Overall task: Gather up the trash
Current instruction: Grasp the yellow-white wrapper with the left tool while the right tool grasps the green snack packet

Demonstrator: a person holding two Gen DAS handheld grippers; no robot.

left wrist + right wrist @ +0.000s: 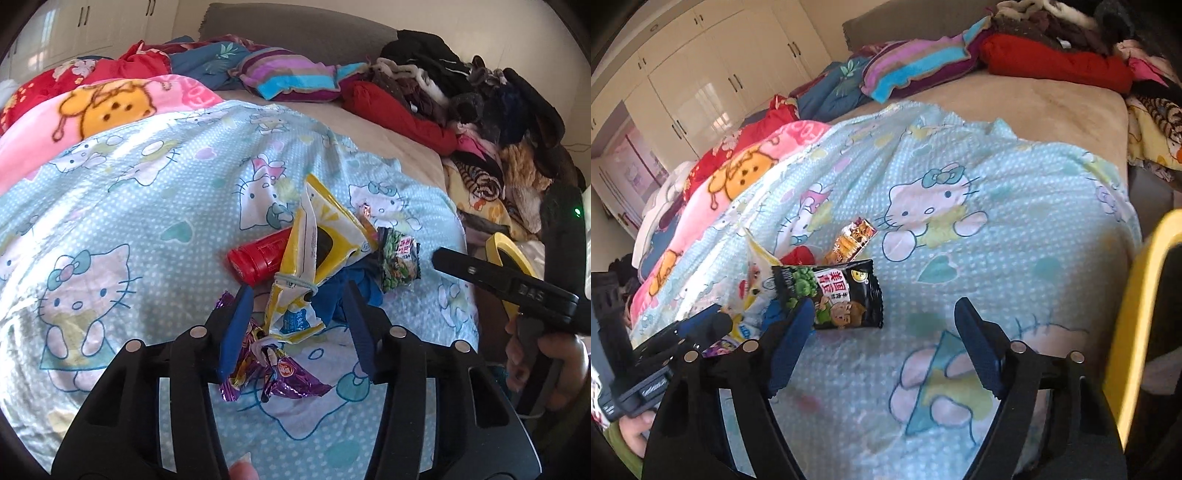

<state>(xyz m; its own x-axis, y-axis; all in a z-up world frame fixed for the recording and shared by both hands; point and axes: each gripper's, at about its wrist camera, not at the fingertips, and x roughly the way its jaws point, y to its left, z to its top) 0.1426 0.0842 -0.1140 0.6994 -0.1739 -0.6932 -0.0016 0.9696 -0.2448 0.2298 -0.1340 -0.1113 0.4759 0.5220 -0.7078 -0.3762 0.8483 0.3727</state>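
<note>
A heap of trash lies on the Hello Kitty sheet: a yellow-white bag, a red bottle, a purple wrapper, a blue scrap and a black-green snack packet. My left gripper is open, its fingers either side of the yellow bag's lower end. In the right wrist view my right gripper is open, its left finger beside the black-green packet. An orange wrapper lies behind it.
A yellow-rimmed bin stands at the bed's right side, also seen in the left wrist view. Folded blankets and a striped pillow lie further back, and a clothes pile sits at the right. White wardrobes line the wall.
</note>
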